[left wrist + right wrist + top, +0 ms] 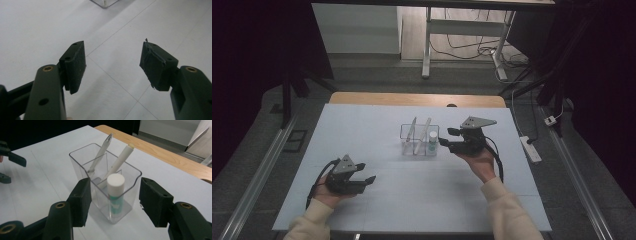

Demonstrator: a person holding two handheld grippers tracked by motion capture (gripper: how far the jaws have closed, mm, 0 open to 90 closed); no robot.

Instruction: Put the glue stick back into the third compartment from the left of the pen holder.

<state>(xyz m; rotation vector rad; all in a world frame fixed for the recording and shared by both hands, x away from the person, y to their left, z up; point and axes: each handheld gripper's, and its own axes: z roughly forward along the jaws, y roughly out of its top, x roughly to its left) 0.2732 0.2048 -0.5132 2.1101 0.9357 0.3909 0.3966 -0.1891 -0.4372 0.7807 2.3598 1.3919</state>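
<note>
Glue stick [115, 195] stands upright in the near compartment of the clear holder [130, 173], white cap up, long axis vertical. My right gripper [113, 203] has its jaws wide, one on each side of the holder, not pressing it. I judge that closing here could squeeze the light holder and tip it, spilling the two leaning pens [117, 162]. My left gripper [112, 66] rests wide and empty over the surface [362, 130].

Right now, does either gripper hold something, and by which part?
Nothing is held. The right gripper stands open around the clear holder with the glue stick, pads apart from its walls. The left gripper is open over bare table.
</note>
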